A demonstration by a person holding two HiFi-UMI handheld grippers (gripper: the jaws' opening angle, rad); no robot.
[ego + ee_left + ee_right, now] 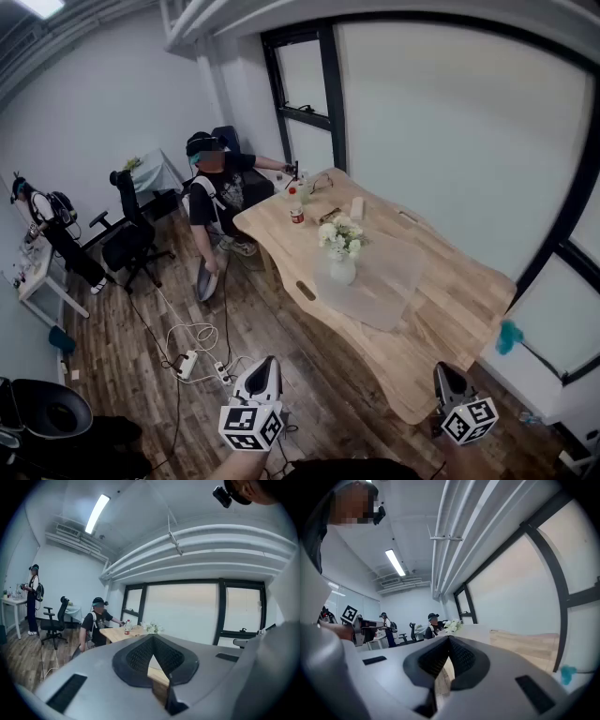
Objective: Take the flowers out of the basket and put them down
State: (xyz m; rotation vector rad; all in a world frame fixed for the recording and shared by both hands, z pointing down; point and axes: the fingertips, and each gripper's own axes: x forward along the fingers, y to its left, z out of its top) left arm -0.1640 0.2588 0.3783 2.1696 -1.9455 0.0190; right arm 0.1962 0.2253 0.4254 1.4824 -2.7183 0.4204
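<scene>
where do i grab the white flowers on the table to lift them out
Grip the bunched stems just under the white flowers, above the rim of the pale holder, pinching from the sides, probably reaching in from the near table edge. The bunch stands upright, so a straight upward pull should free it.

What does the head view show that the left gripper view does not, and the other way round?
Only the head view: the power strip on the floor and the clear sheet on the table.
Only the left gripper view: the ceiling light and the pipes above the windows.
Both: the table, the flowers, the seated person, the standing person and the chair.
</scene>
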